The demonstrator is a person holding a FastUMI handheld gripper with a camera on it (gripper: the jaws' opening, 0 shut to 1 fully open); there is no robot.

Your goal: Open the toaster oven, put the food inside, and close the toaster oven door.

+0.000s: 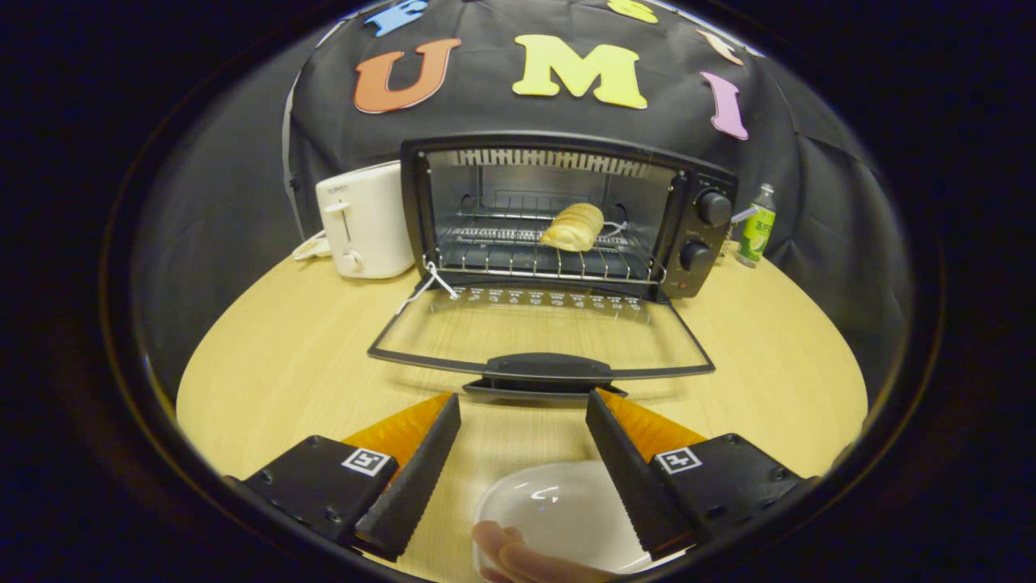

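Note:
A black toaster oven [566, 214] stands at the back of the wooden table with its glass door [541, 334] folded down flat toward me. A golden bread roll [574, 226] lies on the wire rack [534, 255] inside, right of the middle. The door's handle [548, 368] sits just ahead of my fingertips. My gripper [524, 413] is open, nothing between its fingers. A white plate [558, 510] lies on the table between and under the fingers, and a person's fingers [518, 559] touch its near rim.
A white pop-up toaster [364, 219] stands left of the oven, its cord beside it. A green bottle [756, 227] stands right of the oven. Bare table surface [283, 364] lies on both sides of the open door.

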